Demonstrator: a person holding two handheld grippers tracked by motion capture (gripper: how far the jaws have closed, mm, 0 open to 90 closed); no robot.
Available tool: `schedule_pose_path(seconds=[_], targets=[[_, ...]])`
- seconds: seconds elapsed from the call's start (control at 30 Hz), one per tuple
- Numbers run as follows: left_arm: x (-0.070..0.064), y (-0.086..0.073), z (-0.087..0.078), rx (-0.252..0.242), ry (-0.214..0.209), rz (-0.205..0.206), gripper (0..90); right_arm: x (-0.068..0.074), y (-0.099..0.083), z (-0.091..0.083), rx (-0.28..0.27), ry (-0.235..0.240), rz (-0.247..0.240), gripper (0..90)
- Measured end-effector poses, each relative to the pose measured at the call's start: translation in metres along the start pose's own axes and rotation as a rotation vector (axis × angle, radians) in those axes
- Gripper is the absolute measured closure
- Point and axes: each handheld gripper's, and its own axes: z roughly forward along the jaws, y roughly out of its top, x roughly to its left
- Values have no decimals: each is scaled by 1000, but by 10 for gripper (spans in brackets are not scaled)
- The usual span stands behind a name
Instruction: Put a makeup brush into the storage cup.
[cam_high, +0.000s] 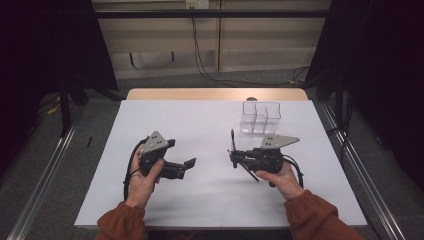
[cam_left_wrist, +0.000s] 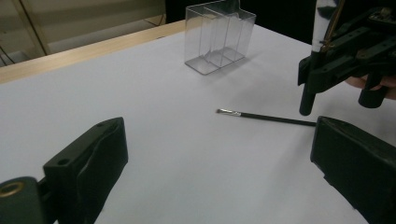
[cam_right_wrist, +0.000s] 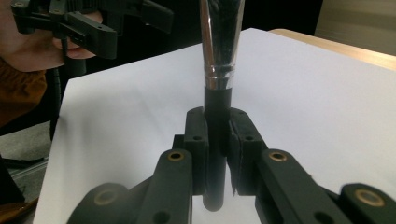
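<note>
The right gripper (cam_right_wrist: 217, 135) has its jaws clamped on a thick brush (cam_right_wrist: 219, 56), held upright for the clear organizer (cam_high: 260, 118) at upper right; the left gripper (cam_left_wrist: 224, 163) waits, jaws apart.

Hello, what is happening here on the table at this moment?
A person works with two handheld grippers over a white table. The right gripper is shut on a thick makeup brush. The left gripper is open. A thin brush lies on the table, and a clear divided container stands beyond.
</note>
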Motion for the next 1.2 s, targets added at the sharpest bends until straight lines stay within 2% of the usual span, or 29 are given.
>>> schedule_pose_path(seconds=[0.03, 0.07, 0.2, 0.4, 0.47, 0.57, 0.63, 0.7, 0.87, 0.93, 0.97, 1.0, 1.07, 1.13, 1.2], targets=[[1, -2, -2, -14, 12, 10, 45, -1, 0, -1, -1, -5, -2, 803], [1, -4, -4, -26, 16, 2, 44, -1, 0, -3, -4, -12, 0, 803], [4, -10, -11, -57, 35, -47, 39, -5, 0, -8, -6, -32, 2, 803], [10, -19, -21, -57, 64, -60, 39, -9, 0, -17, -19, -58, 11, 803], [11, -19, -25, -83, 89, -46, 39, -10, 0, -19, -18, -67, 13, 804], [14, -20, -32, -136, 82, -80, 38, -11, 0, -22, -21, -76, 15, 803], [16, -24, -36, -161, 102, -82, 38, -12, 0, -24, -28, -83, 18, 803], [18, -28, -39, -164, 123, -75, 38, -13, 0, -26, -33, -90, 19, 803], [22, -41, -47, -164, 143, -88, 37, -15, 1, -32, -40, -106, 18, 803], [24, -46, -52, -164, 164, -78, 33, -15, 1, -33, -45, -112, 20, 803], [25, -47, -54, -171, 156, -77, 33, -16, 1, -34, -45, -113, 20, 803], [26, -49, -55, -185, 139, -93, 30, -16, 1, -35, -46, -115, 20, 803], [27, -52, -57, -186, 175, -89, 24, -17, 1, -36, -47, -122, 25, 803], [27, -54, -58, -193, 154, -104, 24, -18, 1, -37, -52, -124, 30, 803], [26, -55, -61, -194, 170, -90, 24, -19, 1, -38, -57, -127, 33, 803]])
